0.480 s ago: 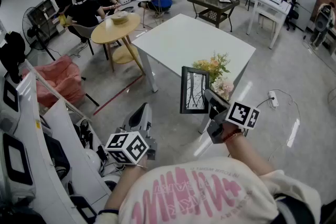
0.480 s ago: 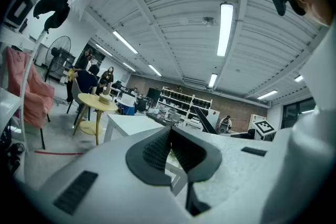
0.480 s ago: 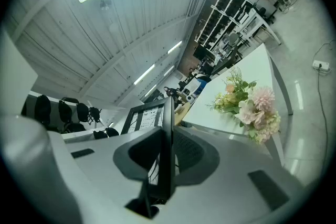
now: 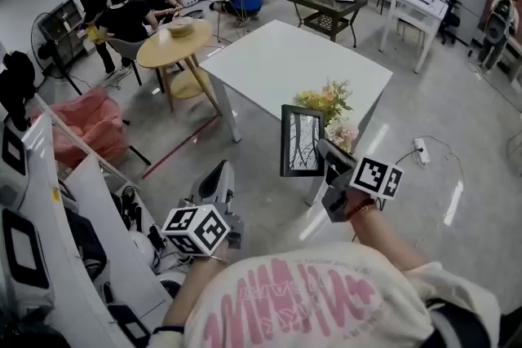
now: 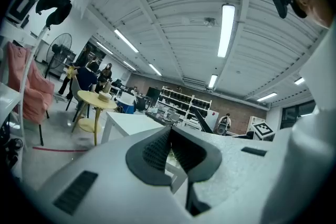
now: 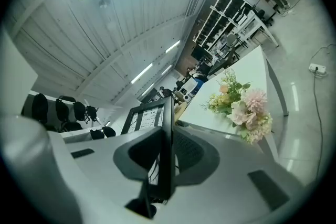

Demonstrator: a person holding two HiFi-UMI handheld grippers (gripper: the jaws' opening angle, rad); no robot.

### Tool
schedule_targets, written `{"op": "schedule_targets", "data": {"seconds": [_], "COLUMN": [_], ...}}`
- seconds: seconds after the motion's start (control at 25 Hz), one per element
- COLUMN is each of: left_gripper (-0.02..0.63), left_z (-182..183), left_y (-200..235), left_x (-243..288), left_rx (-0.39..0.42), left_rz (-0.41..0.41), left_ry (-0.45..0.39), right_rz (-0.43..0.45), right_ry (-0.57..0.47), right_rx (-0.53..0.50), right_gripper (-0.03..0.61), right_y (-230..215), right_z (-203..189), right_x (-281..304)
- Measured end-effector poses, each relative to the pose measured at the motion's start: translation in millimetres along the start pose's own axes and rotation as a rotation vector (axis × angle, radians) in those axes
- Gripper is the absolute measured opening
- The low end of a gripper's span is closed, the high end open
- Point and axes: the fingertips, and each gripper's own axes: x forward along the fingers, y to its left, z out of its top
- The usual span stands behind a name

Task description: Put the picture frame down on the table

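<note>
Head view: the picture frame is upright in the air at centre frame, held by its right edge in the right gripper. It hangs just short of the near corner of the white tabletop, with the bunch of flowers right behind it, and it is not yet over the surface as far as we can judge. The left gripper sits at lower left, well apart from the frame and carrying nothing. Left gripper view: its jaws are pressed together with nothing between them, and the tabletop shows far off at left centre. Right gripper view: the jaws are clamped on the thin dark rim of the frame, which runs edge-on up the middle. Its printed face shows to the left and the flowers lie to the right on the tabletop. Handling, our judgement: the frame looks stiff and light, the rim is smooth enough to slip, and the glazed face is probably fragile. We would grip on the moulding only, never on the glass. With a one-sided grip the free side may swing, so we would lower gently, with clearance from the flowers.
</note>
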Motion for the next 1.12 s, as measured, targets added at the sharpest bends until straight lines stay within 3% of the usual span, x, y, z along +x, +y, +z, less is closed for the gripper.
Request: {"op": "schedule_targets", "data": {"seconds": [0.28, 0.44, 0.68, 0.92, 1.12], "left_gripper": [0.003, 0.003, 0.003, 0.003, 0.003], "left_z": [13, 5, -12, -20, -4], "left_y": [18, 36, 59, 88, 114], "left_x": [-22, -42, -63, -62, -40], "left_rx": [-0.01, -0.012, -0.046, -0.072, -0.072], "left_rz": [0.008, 0.024, 0.043, 0.101, 0.11], "left_ry": [-0.008, -0.009, 0.017, 0.023, 0.01], "right_rz": [-0.019, -0.03, -0.074, -0.092, -0.092], "right_ry": [-0.028, -0.045, 0.009, 0.051, 0.062], "right_rx": [0.007, 0.038, 0.028, 0.051, 0.02], "right_gripper": [0.075, 0.075, 0.075, 0.075, 0.075], "right_y": [9, 9, 6, -6, -7], "right_z": [-2, -24, -58, -71, -60], "right_x": [5, 6, 12, 39, 81]}}
